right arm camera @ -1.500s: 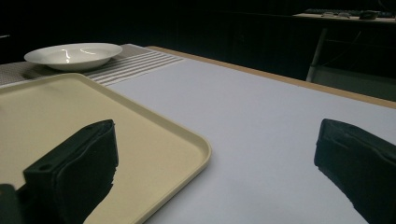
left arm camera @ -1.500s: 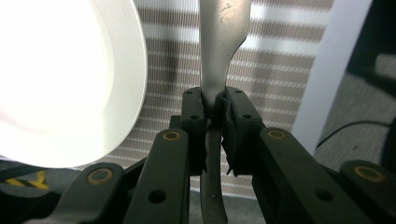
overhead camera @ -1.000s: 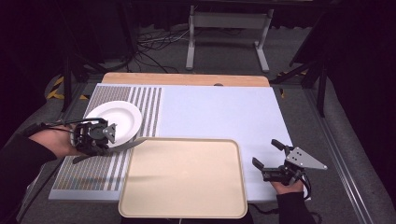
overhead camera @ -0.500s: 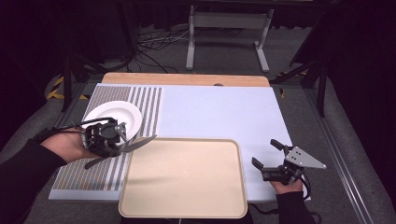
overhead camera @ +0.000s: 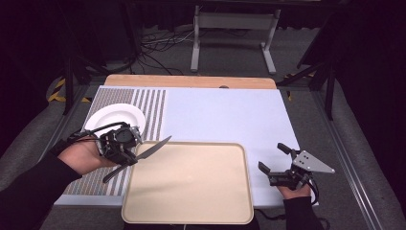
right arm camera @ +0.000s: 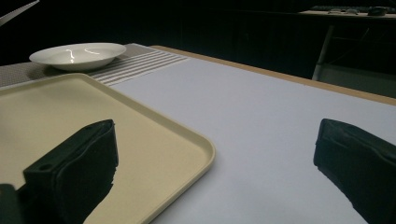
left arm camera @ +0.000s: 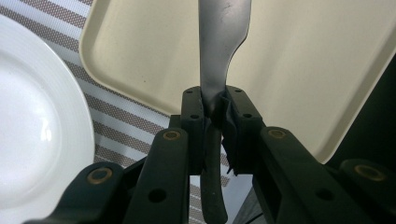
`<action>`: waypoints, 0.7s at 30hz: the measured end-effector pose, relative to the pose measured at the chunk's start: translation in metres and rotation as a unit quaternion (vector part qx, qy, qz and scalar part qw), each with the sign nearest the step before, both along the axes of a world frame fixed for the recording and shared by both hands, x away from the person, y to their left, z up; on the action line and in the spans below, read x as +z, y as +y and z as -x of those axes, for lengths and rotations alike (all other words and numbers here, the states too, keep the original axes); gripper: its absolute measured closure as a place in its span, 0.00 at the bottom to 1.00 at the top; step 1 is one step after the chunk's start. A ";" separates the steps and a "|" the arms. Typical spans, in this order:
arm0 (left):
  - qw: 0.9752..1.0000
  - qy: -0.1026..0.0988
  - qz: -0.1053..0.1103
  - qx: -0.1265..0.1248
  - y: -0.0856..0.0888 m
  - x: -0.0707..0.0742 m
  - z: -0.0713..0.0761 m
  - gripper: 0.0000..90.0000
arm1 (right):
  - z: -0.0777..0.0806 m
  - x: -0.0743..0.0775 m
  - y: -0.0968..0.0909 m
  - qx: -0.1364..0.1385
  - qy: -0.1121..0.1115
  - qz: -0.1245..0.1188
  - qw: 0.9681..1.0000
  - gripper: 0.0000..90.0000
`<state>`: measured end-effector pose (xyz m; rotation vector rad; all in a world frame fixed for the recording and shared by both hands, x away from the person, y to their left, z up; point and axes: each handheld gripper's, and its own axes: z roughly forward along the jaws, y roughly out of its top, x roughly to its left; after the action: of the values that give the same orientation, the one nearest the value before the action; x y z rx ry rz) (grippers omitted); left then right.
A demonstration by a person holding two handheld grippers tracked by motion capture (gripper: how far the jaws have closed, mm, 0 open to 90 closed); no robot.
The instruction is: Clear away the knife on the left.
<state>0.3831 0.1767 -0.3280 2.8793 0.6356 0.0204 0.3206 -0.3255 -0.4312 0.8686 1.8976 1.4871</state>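
My left gripper (overhead camera: 125, 152) is shut on a table knife (overhead camera: 143, 154) near where blade meets handle. The knife hangs slanted above the left edge of the beige tray (overhead camera: 191, 191), blade tip toward the tray, dark handle down toward the striped mat. In the left gripper view the knife (left arm camera: 220, 56) rises between the closed jaws of the left gripper (left arm camera: 215, 109), over the tray (left arm camera: 299, 70), with a white plate (left arm camera: 37, 126) at the left. My right gripper (overhead camera: 274, 159) rests open at the table's right front, beside the tray; the right gripper (right arm camera: 215, 154) has nothing between its jaws.
The white plate (overhead camera: 115, 119) sits on a striped placemat (overhead camera: 148, 103) at the table's left. A pale blue table surface (overhead camera: 225, 115) stretches behind the tray. A metal stand (overhead camera: 232, 28) and cables lie on the floor beyond the far wooden edge.
My left gripper has carried the knife rightward and slightly nearer, from over the striped mat to the tray's left edge. The right gripper has stayed put.
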 end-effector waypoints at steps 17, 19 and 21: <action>0.998 0.047 0.038 0.033 -0.012 -0.009 0.006 0.89 | -0.001 0.000 0.001 0.006 0.005 0.000 1.000 0.01; 0.996 0.057 0.051 0.038 -0.013 -0.010 0.005 0.89 | -0.001 0.000 0.001 0.007 0.006 -0.001 1.000 0.01; 0.995 0.067 0.059 0.043 -0.013 -0.011 0.005 0.89 | -0.001 0.000 0.001 0.008 0.006 -0.001 1.000 0.01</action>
<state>0.3781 0.1632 -0.3393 2.7557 0.7570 -0.1919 0.3217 -0.3248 -0.4316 0.8673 1.9168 1.4967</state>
